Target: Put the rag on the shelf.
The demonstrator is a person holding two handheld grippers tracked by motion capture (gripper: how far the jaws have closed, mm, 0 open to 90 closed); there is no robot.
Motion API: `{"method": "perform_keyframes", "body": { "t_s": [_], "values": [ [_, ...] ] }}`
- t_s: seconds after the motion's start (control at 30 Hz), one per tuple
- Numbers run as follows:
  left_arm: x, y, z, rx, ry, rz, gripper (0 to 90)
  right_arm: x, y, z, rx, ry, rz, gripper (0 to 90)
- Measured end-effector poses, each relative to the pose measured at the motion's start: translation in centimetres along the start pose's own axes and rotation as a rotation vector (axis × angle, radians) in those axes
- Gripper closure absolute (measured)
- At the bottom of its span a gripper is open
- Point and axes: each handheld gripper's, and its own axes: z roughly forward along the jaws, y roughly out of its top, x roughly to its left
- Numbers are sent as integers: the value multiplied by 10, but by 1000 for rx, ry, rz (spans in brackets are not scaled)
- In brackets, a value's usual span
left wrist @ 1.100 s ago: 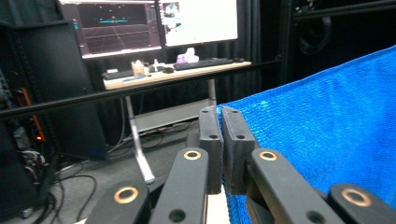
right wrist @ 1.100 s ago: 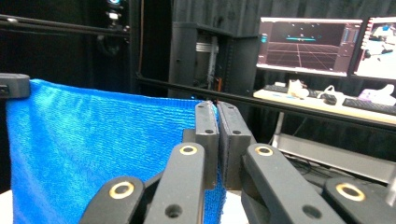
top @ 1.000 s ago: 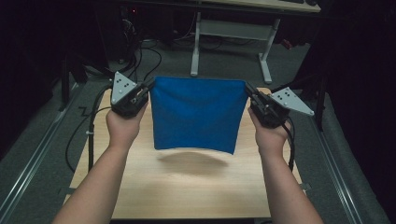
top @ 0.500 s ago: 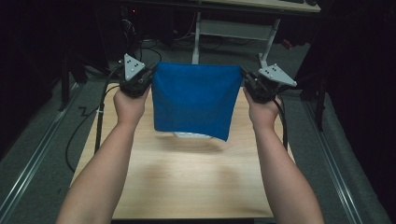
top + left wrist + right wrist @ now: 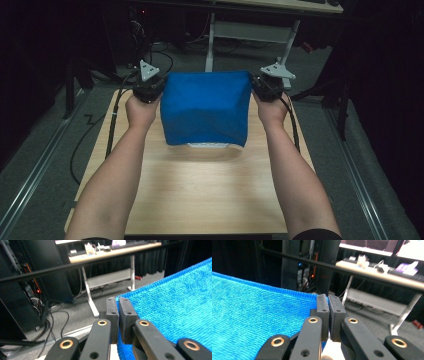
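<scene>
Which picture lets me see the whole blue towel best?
The high view: the whole blue towel shows there, stretched between the left gripper and right gripper, hanging above the table. The left gripper view shows just one pinched corner up close; the right gripper view shows the other corner.

Right gripper with black jaws pressed together on the corner of a bright blue, ribbed terry cloth, stretched out leftward. Beyond, a light wooden desk carrying small clutter, dark cabinets behind.
</scene>
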Motion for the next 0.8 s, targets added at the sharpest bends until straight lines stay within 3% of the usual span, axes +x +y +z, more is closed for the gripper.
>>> {"method": "perform_keyframes", "body": {
  "t_s": [0.07, 0.33, 0.53, 0.63, 0.8],
  "values": [
    [1, -11, 5, 25, -19, -20, 869, 1, -11, 5, 30, 7, -1, 888],
    [-4, -46, 15, 121, -76, -32, 869, 5, -47, 14, 114, 27, 7, 888],
    [-13, -73, 15, 161, -112, -49, 870, 12, -76, 13, 169, 44, 23, 887],
    [-17, -89, 15, 177, -139, -79, 870, 17, -94, 11, 195, 61, 43, 888],
    [-19, -100, 16, 193, -169, -107, 869, 22, -108, 11, 219, 73, 57, 887]
  ]
}}
